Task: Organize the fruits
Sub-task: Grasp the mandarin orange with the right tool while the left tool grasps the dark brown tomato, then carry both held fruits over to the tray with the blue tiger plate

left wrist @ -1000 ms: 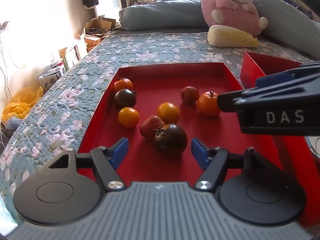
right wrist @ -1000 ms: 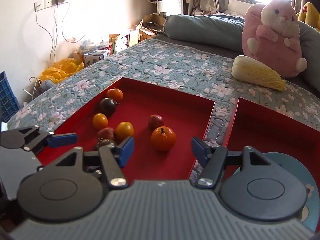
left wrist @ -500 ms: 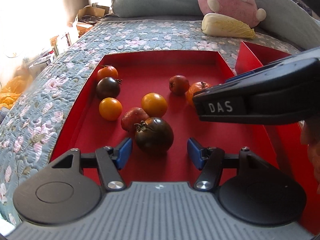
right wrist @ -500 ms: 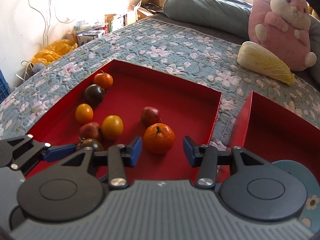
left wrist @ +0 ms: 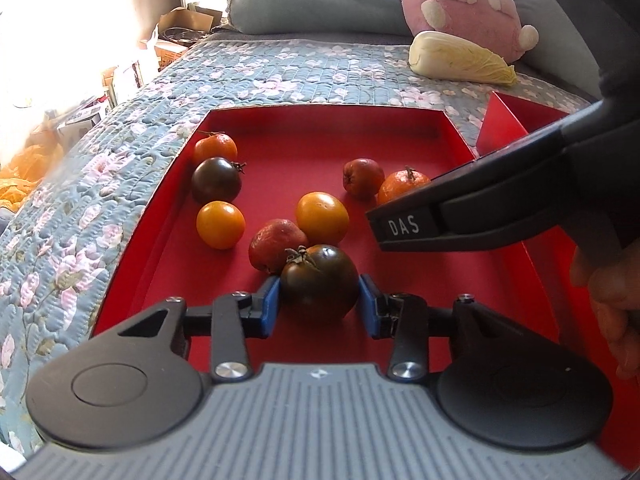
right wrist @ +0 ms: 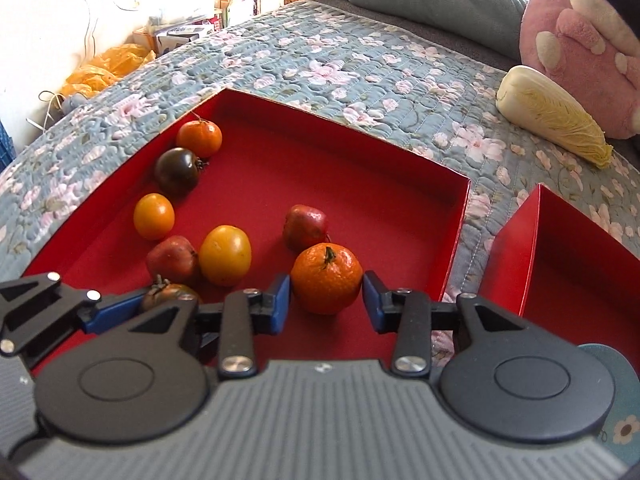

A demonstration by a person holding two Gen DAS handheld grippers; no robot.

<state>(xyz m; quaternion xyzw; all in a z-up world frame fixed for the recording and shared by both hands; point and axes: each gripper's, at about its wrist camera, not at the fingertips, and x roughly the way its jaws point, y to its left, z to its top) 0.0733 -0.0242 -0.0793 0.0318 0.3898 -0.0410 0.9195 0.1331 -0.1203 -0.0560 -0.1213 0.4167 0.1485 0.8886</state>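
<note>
The left gripper (left wrist: pixel 320 302) is closed around a dark, purplish-brown round tomato (left wrist: pixel 320 280); both blue pads are seen touching its sides. The right gripper (right wrist: pixel 326 306) is closed around a bright orange mandarin with a green stem (right wrist: pixel 326 280). Both fruits rest on the floor of a shallow red cardboard tray (right wrist: pixel 360 184), which is placed on a floral quilted bedspread (right wrist: pixel 320 68).
</note>
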